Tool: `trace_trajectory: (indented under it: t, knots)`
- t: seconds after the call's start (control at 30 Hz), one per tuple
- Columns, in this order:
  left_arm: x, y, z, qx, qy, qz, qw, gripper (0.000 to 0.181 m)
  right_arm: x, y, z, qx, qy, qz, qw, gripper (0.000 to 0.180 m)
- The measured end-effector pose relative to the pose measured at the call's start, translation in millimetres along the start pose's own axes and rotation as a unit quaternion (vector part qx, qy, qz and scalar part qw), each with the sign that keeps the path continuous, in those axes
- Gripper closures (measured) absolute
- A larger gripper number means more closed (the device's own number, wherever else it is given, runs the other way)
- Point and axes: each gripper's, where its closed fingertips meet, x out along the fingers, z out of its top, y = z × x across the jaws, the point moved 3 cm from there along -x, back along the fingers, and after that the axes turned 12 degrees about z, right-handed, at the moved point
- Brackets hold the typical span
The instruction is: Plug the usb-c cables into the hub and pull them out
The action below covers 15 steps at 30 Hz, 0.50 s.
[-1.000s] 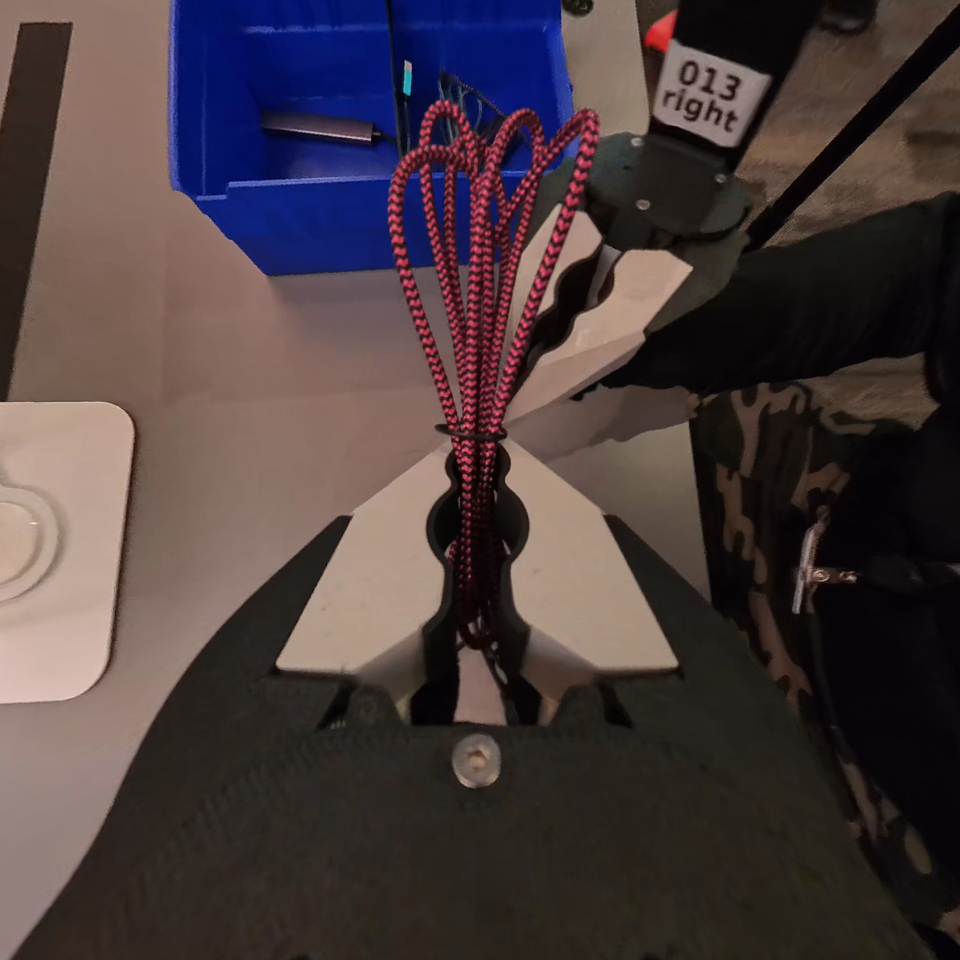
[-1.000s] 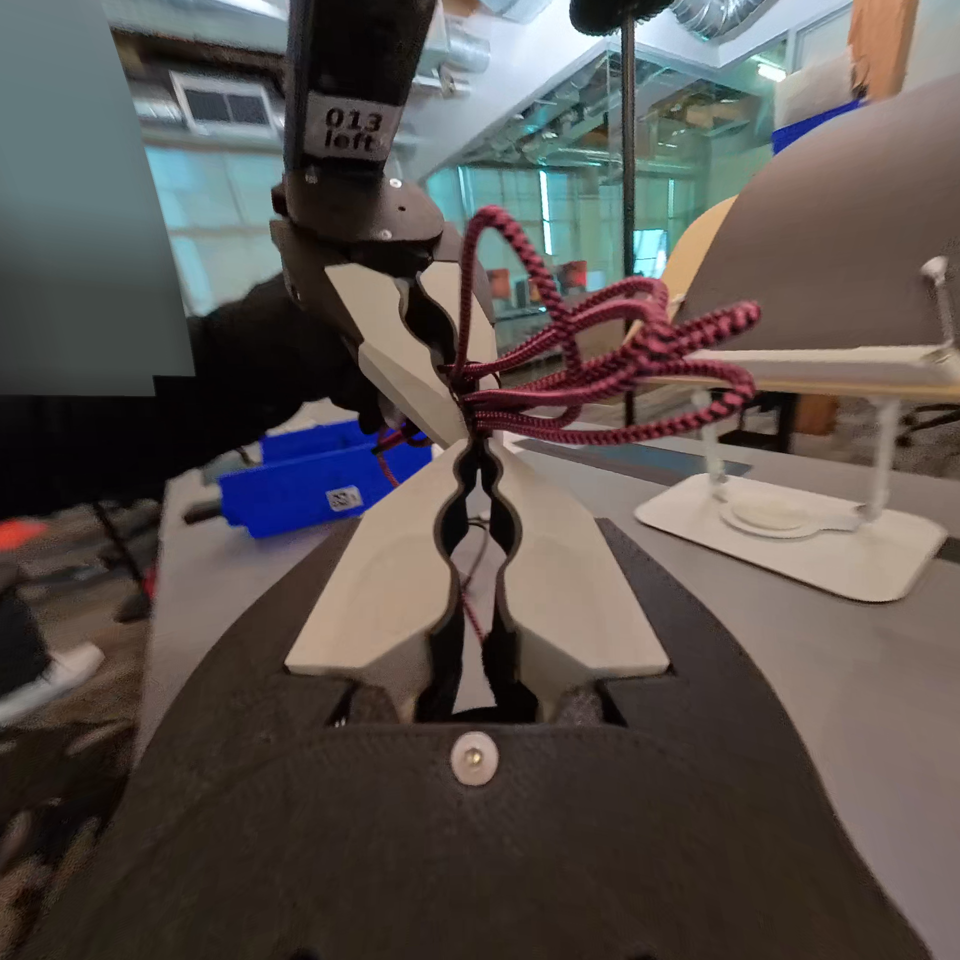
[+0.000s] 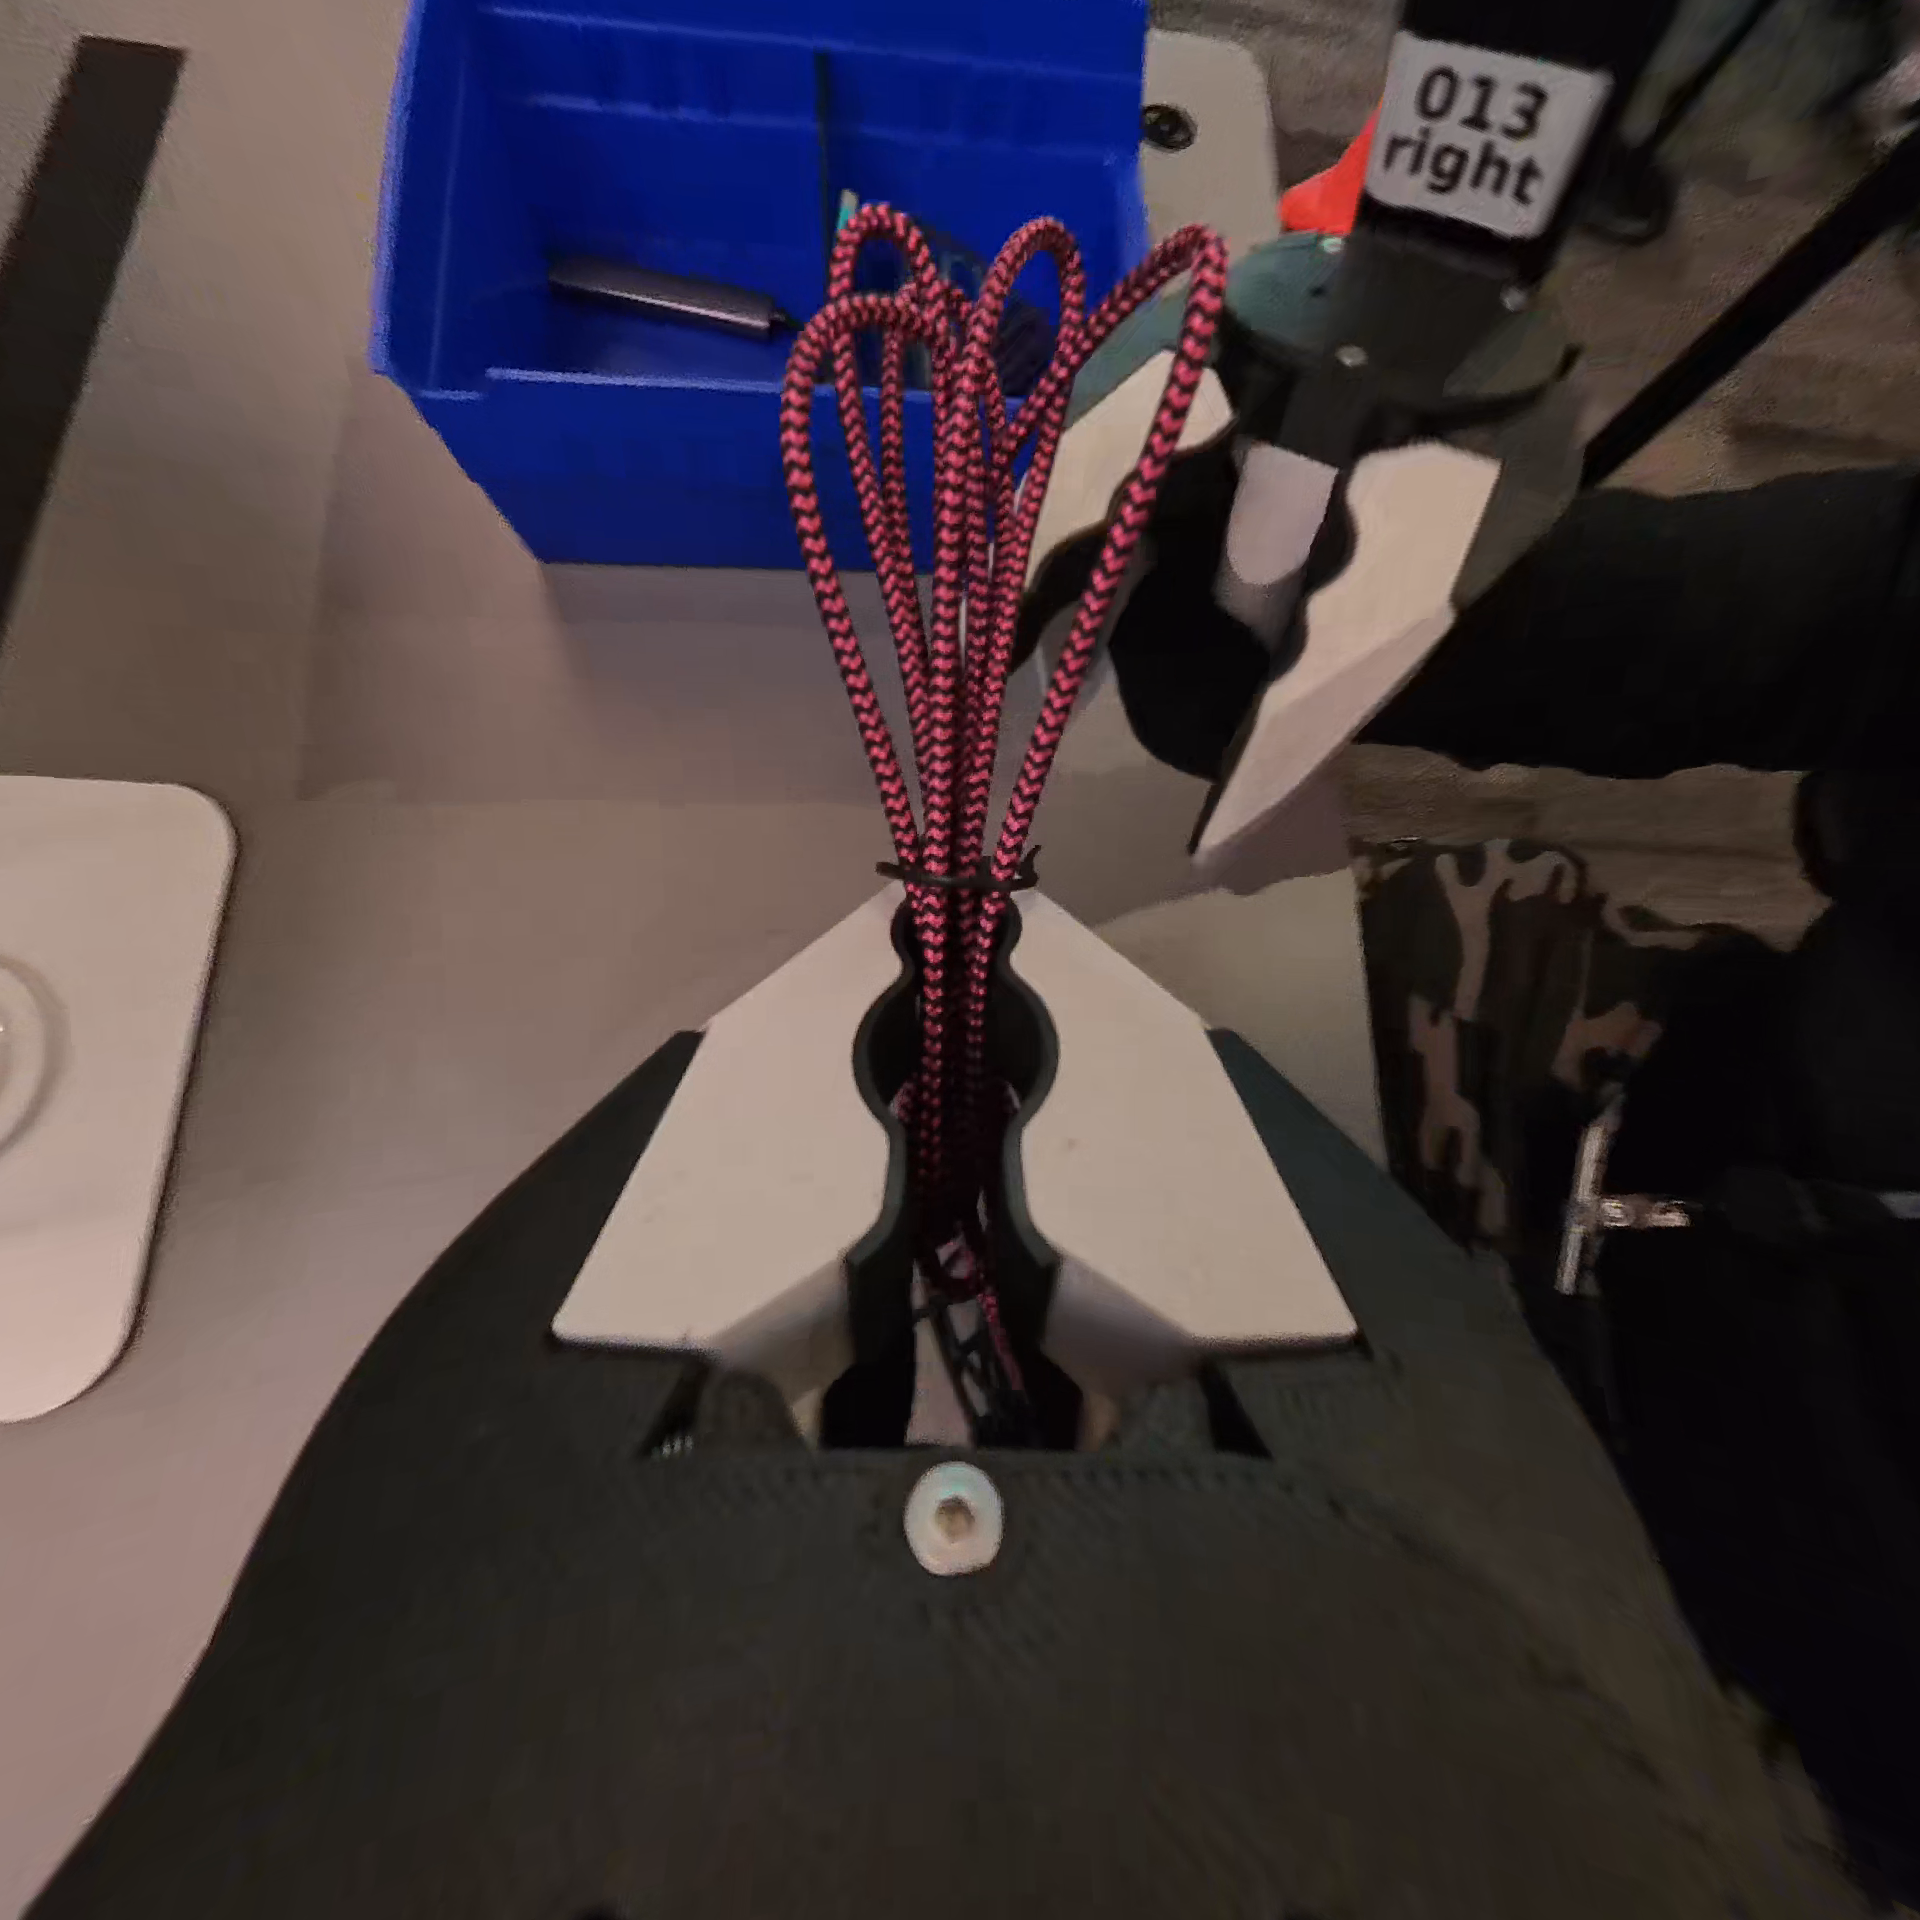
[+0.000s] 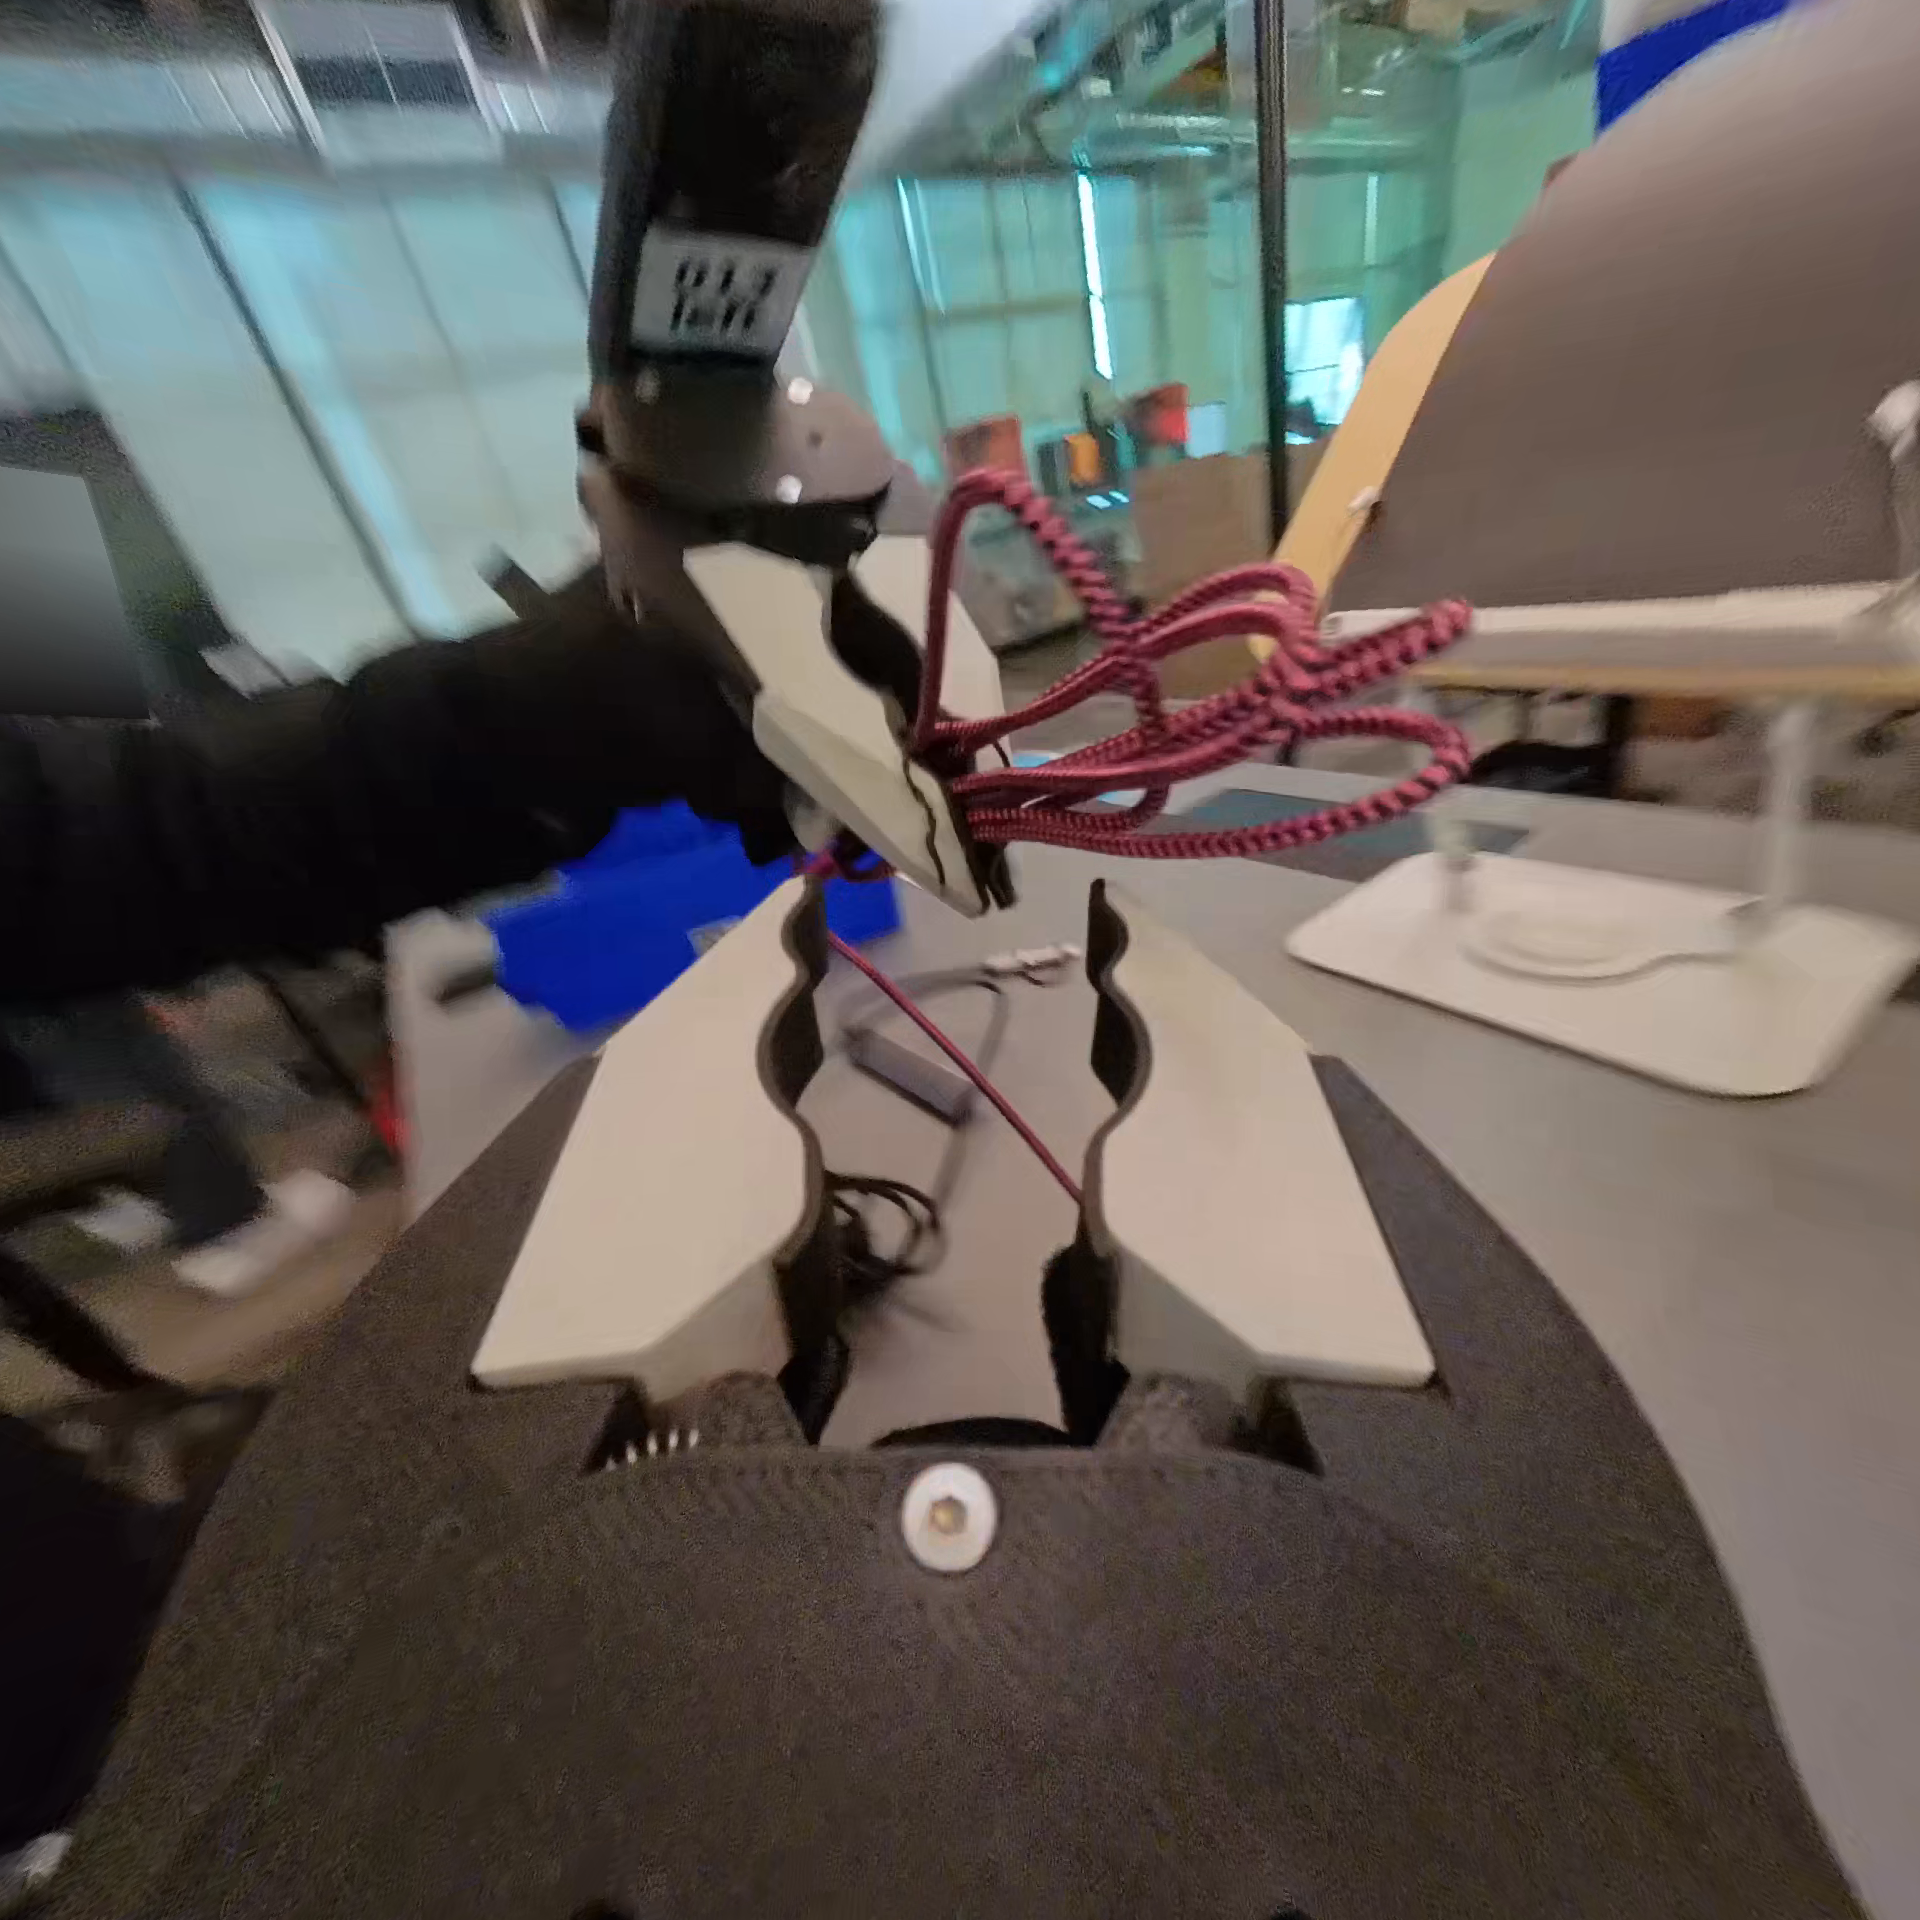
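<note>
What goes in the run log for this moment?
left gripper: shut on bundled cable | right gripper: open, holding nothing | hub: on table, nothing plugged in

1. Looks like an open-plan lab or workshop: glass partition walls (image 4: pixel 395 395) at 11 o'clock, exposed ceiling ducts (image 4: pixel 1143 114) at 12.
2. Grey tabletop (image 4: pixel 1662 1247) carrying a blue parts bin (image 3: pixel 727 312) and a white stand (image 4: pixel 1558 987) at 2 o'clock.
</note>
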Motion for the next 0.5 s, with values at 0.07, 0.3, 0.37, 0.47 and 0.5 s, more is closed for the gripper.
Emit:
trace_trajectory:
  t: [0.07, 0.3, 0.37, 0.47, 0.5]
  knots:
    - [1.1, -1.2, 2.3, 0.019, -0.002, 0.017, 1.0, 0.176, 1.1, -2.7, 1.8, 0.067, -0.053, 0.039, 0.996, 0.133]
    - [6.6, -4.7, 7.2, 0.053, -0.001, 0.05, 0.997, 0.176, 12.4, -9.4, -0.4, 0.139, -0.11, 0.076, 0.981, 0.148]
    - [7.4, -4.1, 8.4, 0.058, -0.001, 0.062, 0.996, 0.176, 11.0, -12.4, -0.5, 0.136, -0.12, 0.071, 0.981, 0.157]
    - [7.8, -3.6, 11.0, 0.052, -0.003, 0.065, 0.997, 0.176, 7.4, -14.0, 0.7, 0.119, -0.129, 0.064, 0.982, 0.168]
    - [7.9, -3.4, 11.7, 0.05, -0.004, 0.066, 0.997, 0.176, 6.3, -14.6, 0.7, 0.113, -0.129, 0.061, 0.983, 0.17]
